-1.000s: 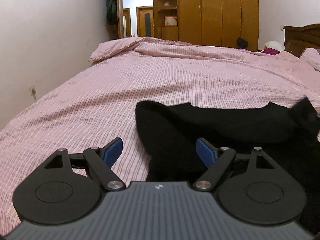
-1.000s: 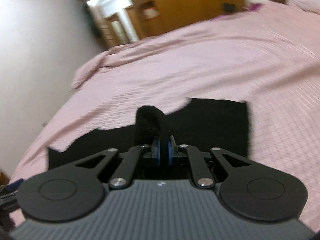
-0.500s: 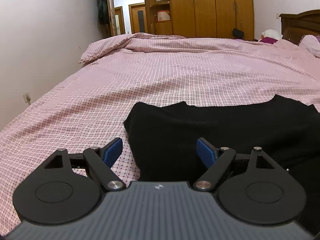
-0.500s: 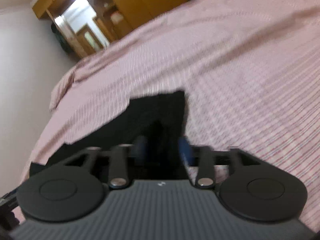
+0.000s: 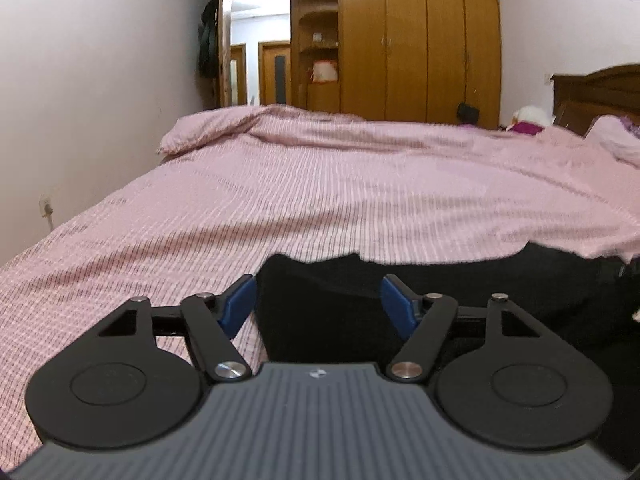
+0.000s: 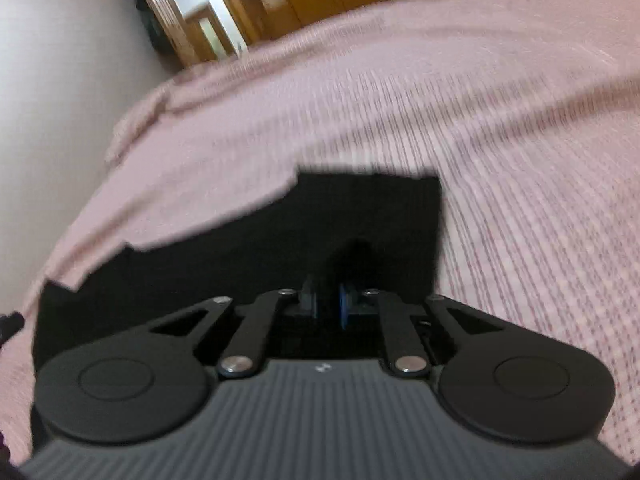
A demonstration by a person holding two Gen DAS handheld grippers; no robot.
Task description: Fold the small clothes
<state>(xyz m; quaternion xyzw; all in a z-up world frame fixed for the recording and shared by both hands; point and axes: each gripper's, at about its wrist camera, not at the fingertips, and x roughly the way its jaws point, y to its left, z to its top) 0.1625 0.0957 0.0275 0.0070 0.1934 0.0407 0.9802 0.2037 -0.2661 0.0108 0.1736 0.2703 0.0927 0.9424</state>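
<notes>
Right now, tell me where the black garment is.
The black garment lies flat on the pink bedspread, low in both wrist views, its left corner between the closing left gripper fingers, a fold pinched by the right gripper.

Open bedspread point(image 5: 360, 200) beyond black garment point(image 5: 440, 292)

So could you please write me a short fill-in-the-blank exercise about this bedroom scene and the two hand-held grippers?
1. The garment being folded is ____ in colour.
2. It lies on a bed with a ____ cover.
3. The right hand-held gripper is shut on a pinch of the ____.
4. The left hand-held gripper is closing over the garment's edge, but its blue pads do not yet ____ it.

Missing words: black; pink; garment; press on
</notes>
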